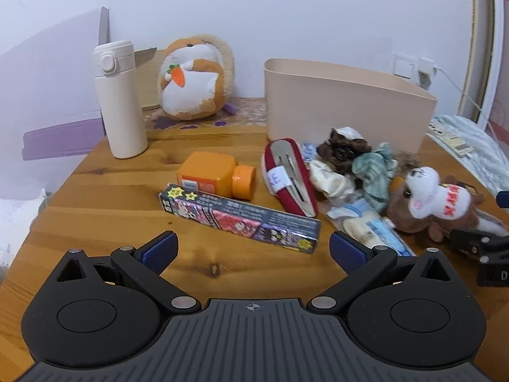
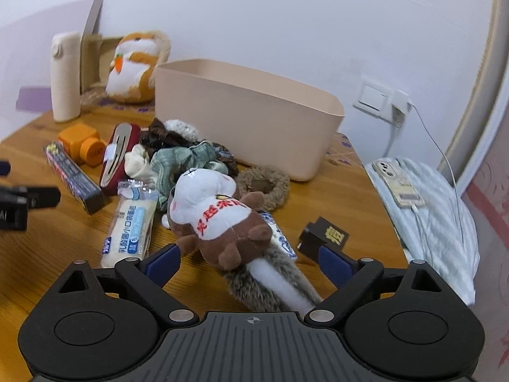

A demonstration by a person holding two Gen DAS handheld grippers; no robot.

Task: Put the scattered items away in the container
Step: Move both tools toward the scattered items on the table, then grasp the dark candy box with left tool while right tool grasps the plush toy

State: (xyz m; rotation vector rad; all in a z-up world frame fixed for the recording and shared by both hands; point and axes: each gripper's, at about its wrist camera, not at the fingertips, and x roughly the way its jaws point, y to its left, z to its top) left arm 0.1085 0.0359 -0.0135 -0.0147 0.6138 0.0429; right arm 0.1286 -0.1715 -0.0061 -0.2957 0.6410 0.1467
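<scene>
While your right claw [image 2: 249,262] gapes around the squirrel [image 2: 222,222], closing on its tail may drag it; left claw [image 1: 253,248] hangs released.

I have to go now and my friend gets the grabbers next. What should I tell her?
Left gripper: open, holding nothing, near the long comic box.
Right gripper: open, around the brown squirrel plush's tail, not squeezing.
Beige container: at the table's back; nothing seen inside yet.
Left to tidy: orange bottle, red hair clip, scrunchies, snack packet, small black box, the plush and the comic box.
</scene>
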